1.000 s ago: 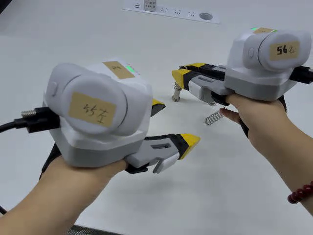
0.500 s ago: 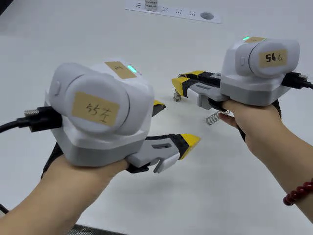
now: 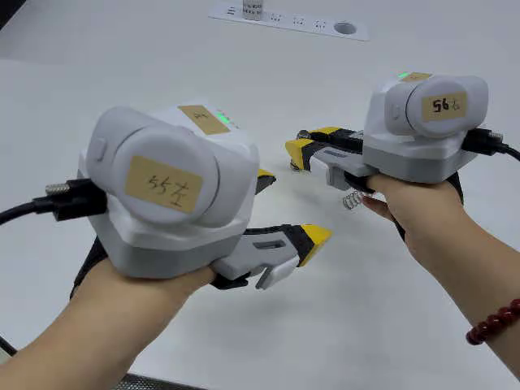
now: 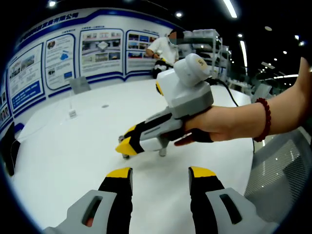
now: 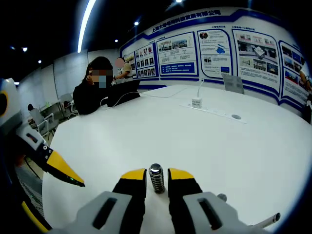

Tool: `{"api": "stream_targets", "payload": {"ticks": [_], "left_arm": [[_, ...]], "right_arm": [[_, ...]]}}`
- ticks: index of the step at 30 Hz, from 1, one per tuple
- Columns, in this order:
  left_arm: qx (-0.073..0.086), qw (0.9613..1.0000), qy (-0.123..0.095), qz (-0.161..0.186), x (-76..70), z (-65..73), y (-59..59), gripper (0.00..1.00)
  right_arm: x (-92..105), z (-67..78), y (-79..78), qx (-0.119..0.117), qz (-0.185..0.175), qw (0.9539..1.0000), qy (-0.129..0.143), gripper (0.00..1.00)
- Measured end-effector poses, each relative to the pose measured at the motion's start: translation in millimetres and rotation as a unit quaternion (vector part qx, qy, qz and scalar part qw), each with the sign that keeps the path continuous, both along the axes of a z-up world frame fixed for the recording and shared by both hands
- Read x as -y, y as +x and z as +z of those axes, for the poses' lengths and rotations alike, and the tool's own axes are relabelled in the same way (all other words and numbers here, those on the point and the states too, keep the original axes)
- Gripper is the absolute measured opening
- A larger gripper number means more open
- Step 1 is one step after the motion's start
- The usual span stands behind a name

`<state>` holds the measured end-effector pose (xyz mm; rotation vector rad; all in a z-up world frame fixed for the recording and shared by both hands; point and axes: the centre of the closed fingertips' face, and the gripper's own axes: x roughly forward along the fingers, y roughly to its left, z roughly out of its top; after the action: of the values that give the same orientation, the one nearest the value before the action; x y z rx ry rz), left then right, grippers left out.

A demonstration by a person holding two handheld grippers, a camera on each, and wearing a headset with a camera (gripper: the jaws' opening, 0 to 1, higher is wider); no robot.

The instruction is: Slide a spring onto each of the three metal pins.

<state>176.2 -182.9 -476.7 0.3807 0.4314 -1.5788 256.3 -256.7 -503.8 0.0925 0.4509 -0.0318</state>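
White workbench [image 3: 244,73], poster-lined walls [image 5: 214,44], right tongs [image 5: 157,171] pinching sprung pin [image 5: 156,181]

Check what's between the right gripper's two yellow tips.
A metal pin with a spring on it stands upright there, in the right gripper view. Whether the right gripper touches it is unclear.

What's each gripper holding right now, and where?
Left gripper is open, holding nothing. Right gripper has its jaws either side of the spring-covered pin, at the coils below its head; actual pinch cannot be told.

Spring-clad pin [image 5: 156,178] upright on table [image 5: 204,141], between right gripper [image 5: 157,174] tips.
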Motion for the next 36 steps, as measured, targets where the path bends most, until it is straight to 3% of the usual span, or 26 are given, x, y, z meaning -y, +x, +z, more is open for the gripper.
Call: {"api": "stream_targets", "payload": {"ticks": [17, 22, 31, 36], "left_arm": [[0.019, 0.9998, -0.007, 0.006, 1.6, 2.0, 1.6, 0.50], [0.026, 0.9994, -0.020, 0.010, 5.5, 5.9, 1.2, 0.49], [0.012, 0.9997, -0.021, -0.001, 13.2, 6.4, -6.7, 0.48], [0.032, 0.9992, -0.017, -0.018, 17.7, 6.5, -8.5, 0.47]], "right_arm": [[-7.6, 44.6, -19.7, 0.041, 0.002, 0.9990, 0.015, 0.30], [-3.9, 57.5, -35.2, 0.049, -0.008, 0.9987, 0.012, 0.32], [6.2, 65.4, -68.9, 0.050, -0.025, 0.9984, 0.006, 0.37], [8.7, 65.7, -90.8, 0.047, -0.034, 0.9983, 0.004, 0.39]]}}
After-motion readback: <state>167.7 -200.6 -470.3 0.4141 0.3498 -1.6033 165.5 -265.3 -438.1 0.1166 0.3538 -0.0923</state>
